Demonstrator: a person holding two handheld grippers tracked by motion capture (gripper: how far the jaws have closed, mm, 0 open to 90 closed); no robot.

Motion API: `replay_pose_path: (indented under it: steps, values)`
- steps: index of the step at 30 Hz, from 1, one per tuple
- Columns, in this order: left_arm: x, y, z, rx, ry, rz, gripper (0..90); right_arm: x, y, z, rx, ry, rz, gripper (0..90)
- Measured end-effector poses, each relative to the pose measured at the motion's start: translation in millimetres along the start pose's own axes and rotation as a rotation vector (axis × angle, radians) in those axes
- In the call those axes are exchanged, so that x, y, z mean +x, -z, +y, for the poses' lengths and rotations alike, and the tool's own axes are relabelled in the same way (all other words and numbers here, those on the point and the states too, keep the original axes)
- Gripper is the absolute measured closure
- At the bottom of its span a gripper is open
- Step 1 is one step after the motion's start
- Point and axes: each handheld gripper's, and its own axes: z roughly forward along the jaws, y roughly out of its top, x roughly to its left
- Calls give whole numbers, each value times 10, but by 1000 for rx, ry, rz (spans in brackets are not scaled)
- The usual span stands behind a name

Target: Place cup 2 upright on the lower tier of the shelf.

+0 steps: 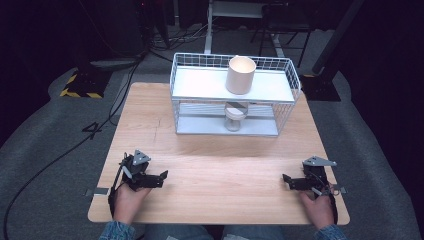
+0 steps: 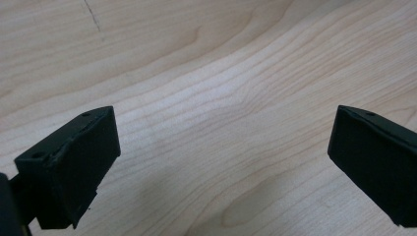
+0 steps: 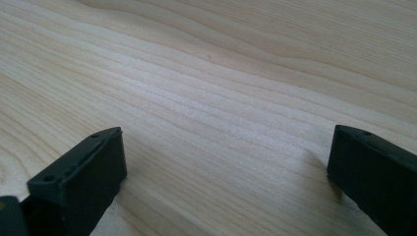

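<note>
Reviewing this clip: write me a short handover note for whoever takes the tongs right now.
Left tongs: open, holding nothing, low over the near left of the wooden table.
Right tongs: open, holding nothing, low over the near right.
Things: a cream cup stands upright on the top shelf of the white wire rack at the far side of the table; a small clear jar stands on the lower shelf, right below the cup.
Done: nothing shows as handled; both things sit in the rack.
Left: reaching for the rack and everything after.
</note>
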Motion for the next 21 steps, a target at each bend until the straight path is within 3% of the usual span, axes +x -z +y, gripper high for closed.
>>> replay_pose_path:
  steps: [13,16,21]
  values:
    - [36,-122,-87,71,-17,51,1,0,0,0,0,0,0,15]
    - [67,-159,-106,74,0,52,1,0,0,0,0,0,0,15]
    - [87,-168,-107,67,-9,69,0,0,0,0,0,0,0,15]
